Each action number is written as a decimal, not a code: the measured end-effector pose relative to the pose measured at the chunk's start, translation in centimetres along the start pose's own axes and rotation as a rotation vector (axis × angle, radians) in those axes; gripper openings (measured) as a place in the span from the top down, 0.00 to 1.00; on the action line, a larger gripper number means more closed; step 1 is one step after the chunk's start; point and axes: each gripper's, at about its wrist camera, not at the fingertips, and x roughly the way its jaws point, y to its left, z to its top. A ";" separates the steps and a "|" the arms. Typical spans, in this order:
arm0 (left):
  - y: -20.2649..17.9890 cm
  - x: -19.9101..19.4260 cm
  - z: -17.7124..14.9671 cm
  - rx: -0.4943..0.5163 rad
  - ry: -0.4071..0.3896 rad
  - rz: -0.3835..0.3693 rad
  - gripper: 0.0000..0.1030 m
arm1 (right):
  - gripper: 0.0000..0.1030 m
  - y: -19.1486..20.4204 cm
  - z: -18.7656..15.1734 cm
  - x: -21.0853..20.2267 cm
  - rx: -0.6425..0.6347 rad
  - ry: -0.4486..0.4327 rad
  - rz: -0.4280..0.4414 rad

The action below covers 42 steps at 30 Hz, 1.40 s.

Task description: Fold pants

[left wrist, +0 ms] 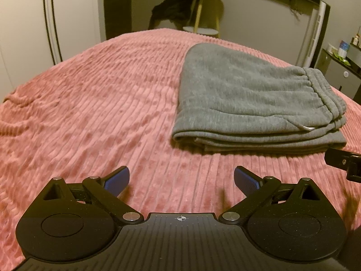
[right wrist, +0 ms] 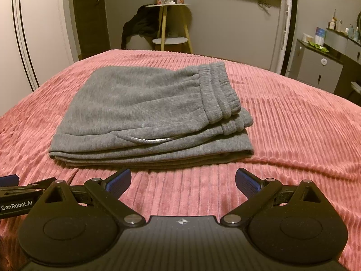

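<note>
Grey sweatpants (left wrist: 248, 94) (right wrist: 146, 103) lie folded into a thick rectangle on the pink ribbed bedspread (left wrist: 90, 101) (right wrist: 293, 124), waistband stacked on the right side, a white drawstring tip showing at the front fold. My left gripper (left wrist: 181, 180) hovers open over bare bedspread, left of and nearer than the pants. My right gripper (right wrist: 183, 180) is open just in front of the pants' near folded edge, holding nothing. Each view catches the other gripper at its side edge: the right one (left wrist: 345, 164), the left one (right wrist: 18, 192).
Beyond the bed stand a small round side table (right wrist: 168, 22) with cans and a dark garment draped beside it (right wrist: 137, 26). A grey cabinet (right wrist: 315, 67) with bottles is at the right. A white wardrobe door (left wrist: 27, 18) lines the left.
</note>
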 end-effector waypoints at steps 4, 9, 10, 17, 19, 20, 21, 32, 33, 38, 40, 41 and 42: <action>0.1 -0.1 0.0 -0.006 -0.002 -0.002 0.02 | 0.04 0.1 0.0 -0.1 -0.007 -0.001 -0.003; 0.1 -0.1 0.1 -0.009 -0.002 -0.004 0.02 | 0.04 0.1 0.0 0.0 -0.009 0.000 -0.004; 0.1 -0.1 0.1 -0.009 -0.003 -0.005 0.02 | 0.04 0.1 0.0 0.0 -0.009 0.000 -0.004; 0.1 -0.2 0.1 -0.011 -0.003 -0.007 0.02 | 0.04 0.1 0.0 0.0 -0.011 0.000 -0.006; 0.1 -0.2 0.1 -0.011 -0.005 -0.009 0.02 | 0.04 0.2 0.0 -0.1 -0.011 0.000 -0.007; 0.1 -0.2 0.1 -0.010 -0.006 -0.010 0.02 | 0.04 0.2 0.0 0.0 -0.012 0.000 -0.008; 0.0 -0.2 0.1 -0.010 -0.006 -0.010 0.02 | 0.04 0.1 0.0 0.0 -0.013 0.001 -0.008; -0.1 -0.3 0.1 -0.013 -0.006 -0.012 0.02 | 0.04 0.2 0.0 0.0 -0.013 0.000 -0.007; -0.1 -0.2 0.1 -0.013 -0.005 -0.012 0.02 | 0.04 0.2 0.0 0.0 -0.013 0.000 -0.007; 0.0 -0.3 0.1 -0.017 -0.012 -0.015 0.02 | 0.04 0.2 0.0 0.0 -0.014 0.001 -0.008; -0.1 -0.5 0.1 -0.016 -0.029 -0.019 0.02 | 0.04 0.1 0.0 0.0 -0.013 0.001 -0.007; -0.1 -0.7 0.1 -0.015 -0.036 -0.021 0.02 | 0.04 0.1 0.0 0.0 -0.013 0.001 -0.008; -0.2 -0.8 0.1 -0.013 -0.041 -0.022 0.01 | 0.04 0.1 0.0 0.0 -0.013 0.002 -0.008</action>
